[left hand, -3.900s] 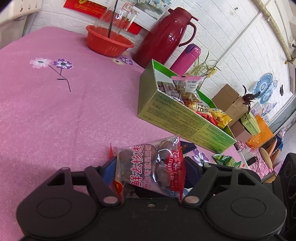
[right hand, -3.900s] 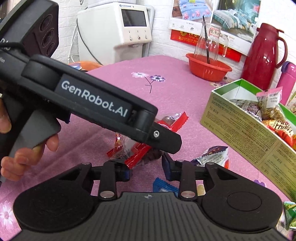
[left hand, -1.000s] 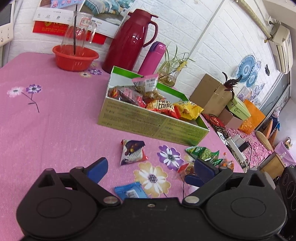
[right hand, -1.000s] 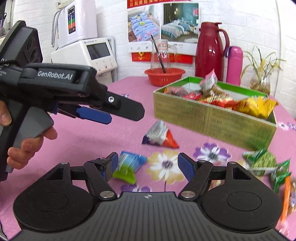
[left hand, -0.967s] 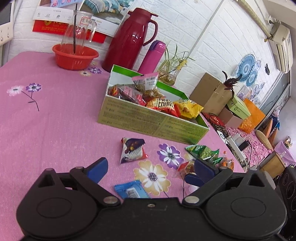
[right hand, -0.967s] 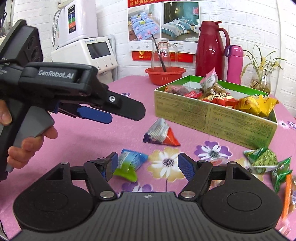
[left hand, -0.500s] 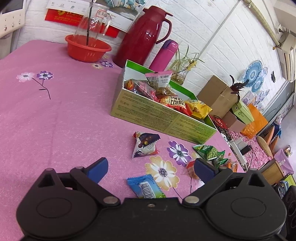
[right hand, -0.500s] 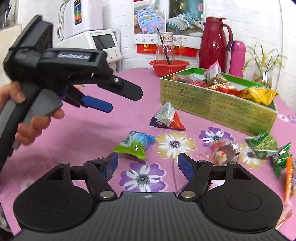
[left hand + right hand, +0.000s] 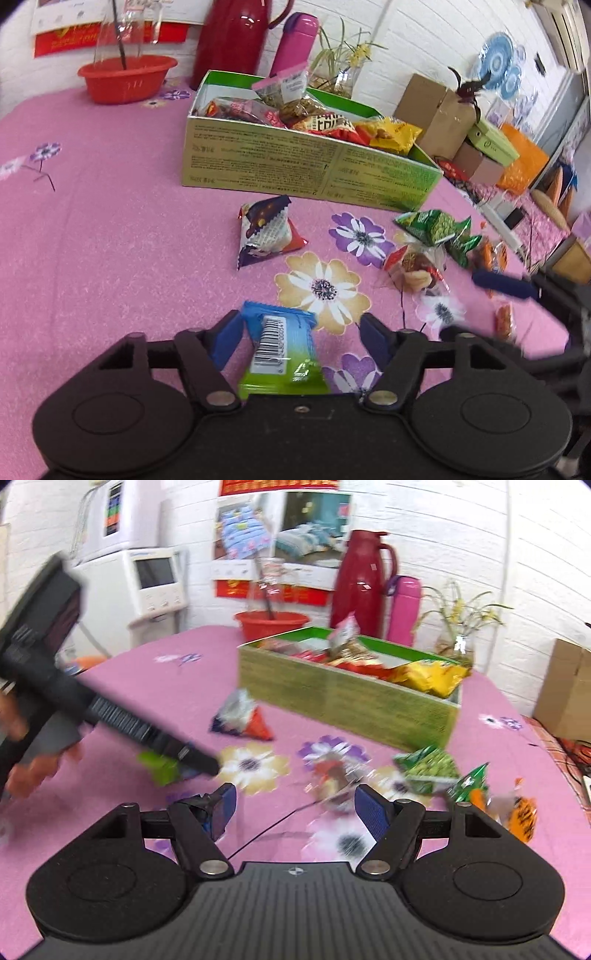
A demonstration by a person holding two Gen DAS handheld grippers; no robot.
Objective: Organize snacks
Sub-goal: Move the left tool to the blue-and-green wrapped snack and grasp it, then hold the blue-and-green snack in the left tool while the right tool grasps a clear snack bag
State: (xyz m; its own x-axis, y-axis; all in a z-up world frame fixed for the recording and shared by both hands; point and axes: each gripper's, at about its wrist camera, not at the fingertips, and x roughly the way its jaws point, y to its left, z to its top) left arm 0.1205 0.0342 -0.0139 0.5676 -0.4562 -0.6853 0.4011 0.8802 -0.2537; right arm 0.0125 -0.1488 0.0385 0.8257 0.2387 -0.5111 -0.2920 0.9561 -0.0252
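The left gripper point(image 9: 301, 338) is reaching low over the pink tablecloth point(image 9: 110, 240) with its fingers point(image 9: 225, 338) spread wide around a blue-and-green snack packet point(image 9: 282, 352); whether either pad is touching it cannot be told. The right gripper point(image 9: 297, 808) is hovering with its jaws wide apart and empty, facing a clear-wrapped snack point(image 9: 334, 775). Behind both, the green box point(image 9: 306, 168) is sitting filled with snacks.
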